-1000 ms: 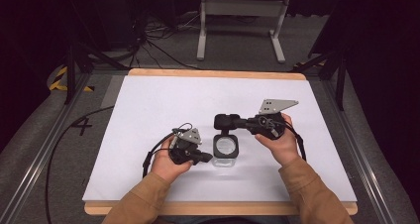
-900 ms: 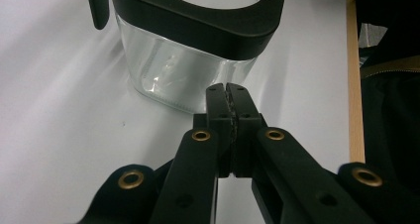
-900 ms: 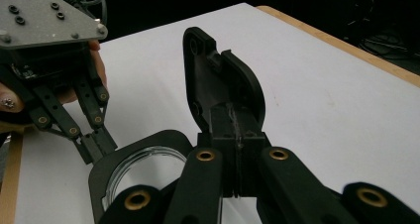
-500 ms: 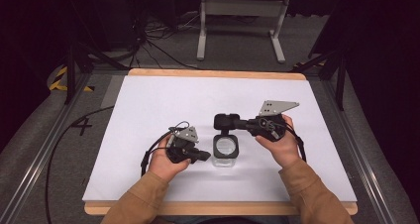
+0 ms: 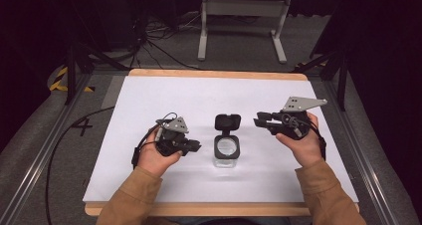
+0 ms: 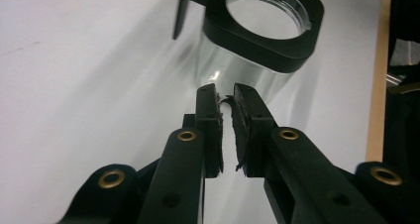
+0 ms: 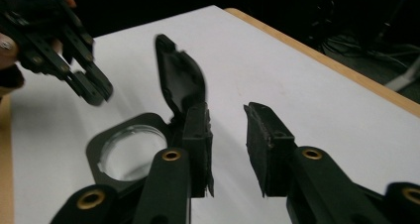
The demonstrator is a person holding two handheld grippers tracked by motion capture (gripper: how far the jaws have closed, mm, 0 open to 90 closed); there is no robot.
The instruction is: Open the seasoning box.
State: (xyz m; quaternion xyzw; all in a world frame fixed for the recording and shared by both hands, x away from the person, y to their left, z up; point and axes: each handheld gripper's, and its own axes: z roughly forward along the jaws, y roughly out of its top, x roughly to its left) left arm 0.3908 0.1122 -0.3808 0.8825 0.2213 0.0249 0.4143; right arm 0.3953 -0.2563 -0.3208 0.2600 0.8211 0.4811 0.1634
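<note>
A clear jar with a black square rim (image 5: 226, 148) stands on the white table, its hinged black lid (image 5: 228, 121) flipped open toward the far side. My left gripper (image 5: 195, 146) lies just left of the jar, pointing at it, shut with nothing between its pads. In the left gripper view its tips (image 6: 224, 92) sit close to the jar's clear wall (image 6: 233, 70). My right gripper (image 5: 260, 120) hangs to the right of the lid, apart from it and open. The right gripper view has the gripper (image 7: 225, 116), the raised lid (image 7: 179, 80) and the rim (image 7: 99, 147).
White table sheet (image 5: 149, 100) with a wooden edge (image 5: 214, 74) at the far side. The left gripper (image 7: 91, 87) appears across the jar in the right gripper view. A metal stand (image 5: 241, 8) and cables lie on the floor beyond the table.
My right gripper has drawn back to the right, off the lid, which now stands open. My left gripper has edged slightly away from the jar.
</note>
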